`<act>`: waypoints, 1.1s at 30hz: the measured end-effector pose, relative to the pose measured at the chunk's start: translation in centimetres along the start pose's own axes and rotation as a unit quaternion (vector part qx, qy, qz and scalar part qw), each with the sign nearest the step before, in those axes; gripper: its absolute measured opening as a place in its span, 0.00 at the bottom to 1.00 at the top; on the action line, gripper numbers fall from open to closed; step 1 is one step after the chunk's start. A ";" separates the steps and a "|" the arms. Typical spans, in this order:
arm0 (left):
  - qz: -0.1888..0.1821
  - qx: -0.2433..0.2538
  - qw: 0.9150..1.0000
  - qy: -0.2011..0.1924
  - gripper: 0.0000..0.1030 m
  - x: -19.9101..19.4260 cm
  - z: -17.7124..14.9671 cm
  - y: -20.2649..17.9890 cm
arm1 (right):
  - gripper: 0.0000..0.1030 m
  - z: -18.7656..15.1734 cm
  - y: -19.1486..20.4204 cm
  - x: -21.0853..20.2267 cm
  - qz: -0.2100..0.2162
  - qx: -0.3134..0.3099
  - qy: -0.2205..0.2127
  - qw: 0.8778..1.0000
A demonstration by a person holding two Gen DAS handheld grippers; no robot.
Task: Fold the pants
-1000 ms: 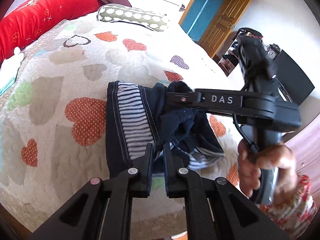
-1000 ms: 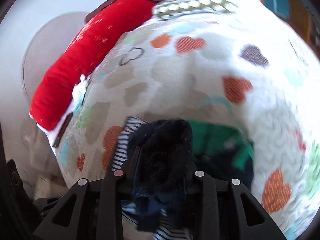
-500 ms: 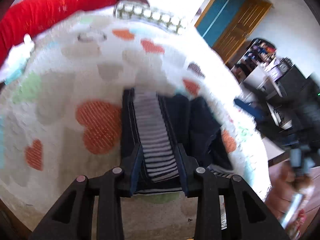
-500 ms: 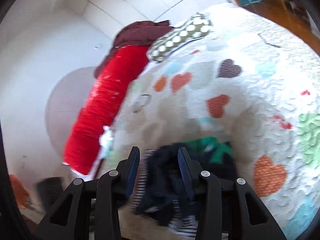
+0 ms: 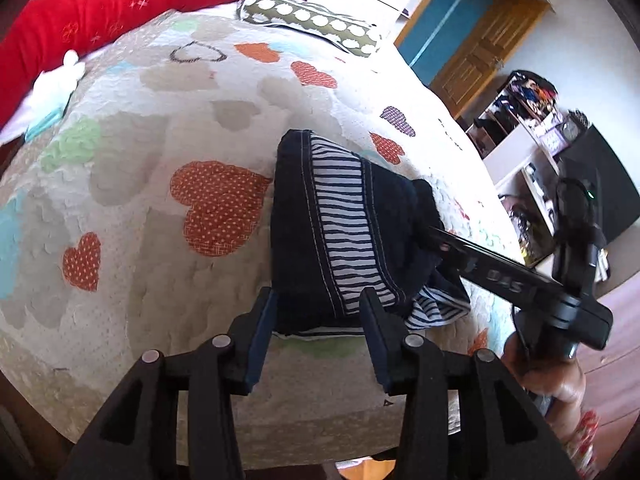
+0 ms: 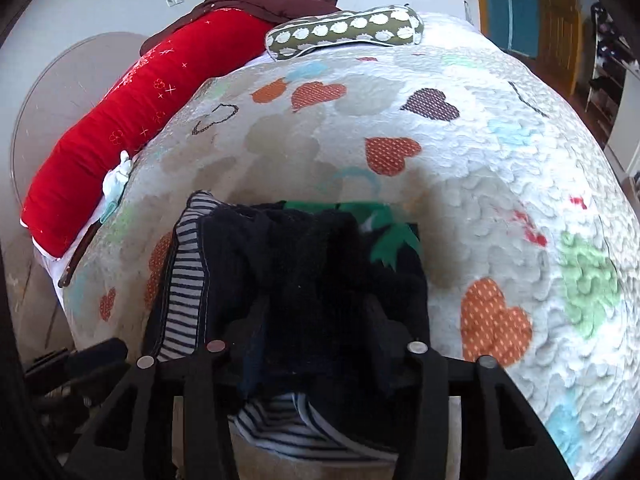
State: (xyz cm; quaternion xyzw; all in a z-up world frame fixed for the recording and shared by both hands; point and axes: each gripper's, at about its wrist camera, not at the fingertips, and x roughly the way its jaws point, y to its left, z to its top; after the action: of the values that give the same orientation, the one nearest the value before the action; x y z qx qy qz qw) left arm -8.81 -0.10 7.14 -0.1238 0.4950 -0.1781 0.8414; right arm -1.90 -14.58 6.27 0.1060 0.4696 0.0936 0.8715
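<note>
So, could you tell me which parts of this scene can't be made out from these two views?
- Right gripper fingertips, right wrist view: lost against the dark pants, so contact is unclear.
- Pants' overall fold: the bunched right side hides the layers.
- Shelf contents, left wrist view: too small.
- Left gripper: jaws opening, the pants' near edge between them.

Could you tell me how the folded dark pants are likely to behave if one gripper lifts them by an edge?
The pants look like soft, floppy cloth, so the fold would probably sag open. Loose striped lining already spills out, suggesting layers may slide apart. They seem light and unlikely to roll.
</note>
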 end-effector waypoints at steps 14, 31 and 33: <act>0.008 -0.014 1.000 -0.003 0.42 -0.8 -0.3 0.5 | 0.07 -1.5 -2.3 -1.1 0.106 0.070 -0.016 0.992; 0.031 0.019 0.999 0.001 0.48 2.7 1.2 -1.2 | 0.43 1.1 0.7 -2.3 0.083 0.026 -0.044 0.995; 0.042 0.022 0.999 0.013 0.54 4.0 1.5 -0.9 | 0.43 0.8 1.9 -0.6 0.058 -0.002 -0.029 0.998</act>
State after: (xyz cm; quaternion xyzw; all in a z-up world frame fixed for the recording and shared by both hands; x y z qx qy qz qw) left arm -5.86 -2.53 5.03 -0.0823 0.5070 -0.1548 0.8439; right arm -1.72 -12.98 7.73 0.1338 0.4371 0.1416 0.8781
